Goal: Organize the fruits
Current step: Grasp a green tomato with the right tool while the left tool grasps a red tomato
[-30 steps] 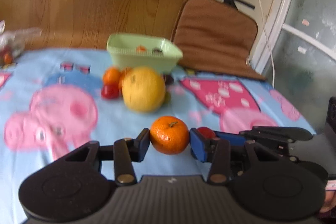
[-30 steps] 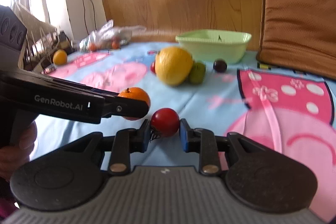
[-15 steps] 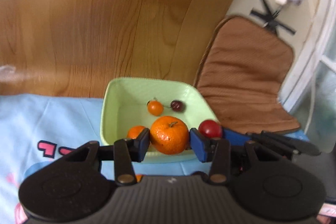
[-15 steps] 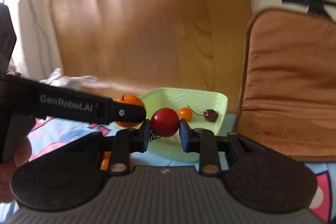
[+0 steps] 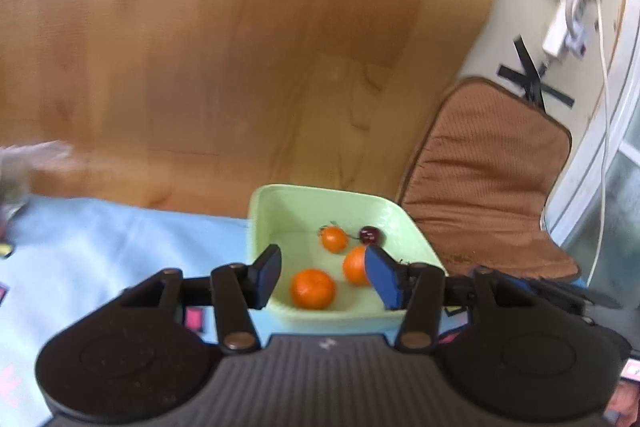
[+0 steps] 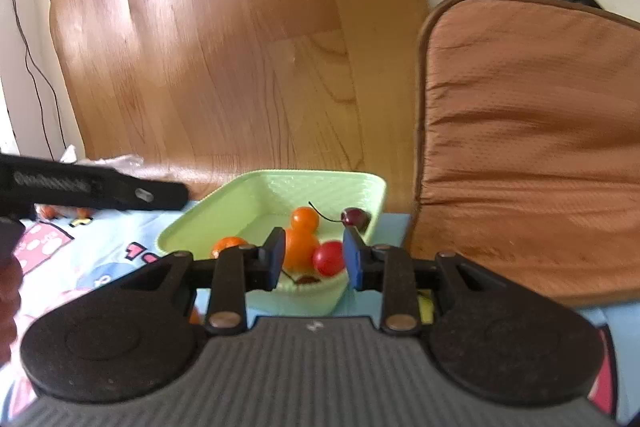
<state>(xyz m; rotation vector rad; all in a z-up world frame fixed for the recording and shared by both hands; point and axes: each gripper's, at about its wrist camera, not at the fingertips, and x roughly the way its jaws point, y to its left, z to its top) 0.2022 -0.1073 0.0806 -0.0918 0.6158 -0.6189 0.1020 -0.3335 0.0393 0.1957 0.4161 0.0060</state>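
Note:
A light green basket (image 5: 256,211) stands at the far edge of the blue cloth. My left gripper (image 5: 325,277) hovers over its near rim with its jaws opening. The mandarin (image 5: 313,287) lies free on the basket floor below them, beside a second mandarin (image 5: 354,265), a small orange tomato (image 5: 334,239) and a dark cherry (image 5: 370,235). My right gripper (image 6: 315,259) is over the basket (image 6: 176,233) too, jaws opening. The red tomato (image 6: 329,258) sits between the pads, clear of the left one, low against the mandarin (image 6: 298,247). One finger of the left gripper (image 6: 120,191) crosses the right wrist view.
A brown cushion (image 6: 528,147) leans just right of the basket. A wooden board (image 5: 240,47) rises behind it. The cartoon-printed blue cloth (image 5: 100,239) stretches left, with a plastic bag (image 5: 24,163) at its far left. A white power strip and cord (image 5: 560,35) hang on the wall.
Both grippers travelled from mid-table to the basket. The left jaws spread and the mandarin dropped into it. The right jaws widened and the red tomato sank between them.

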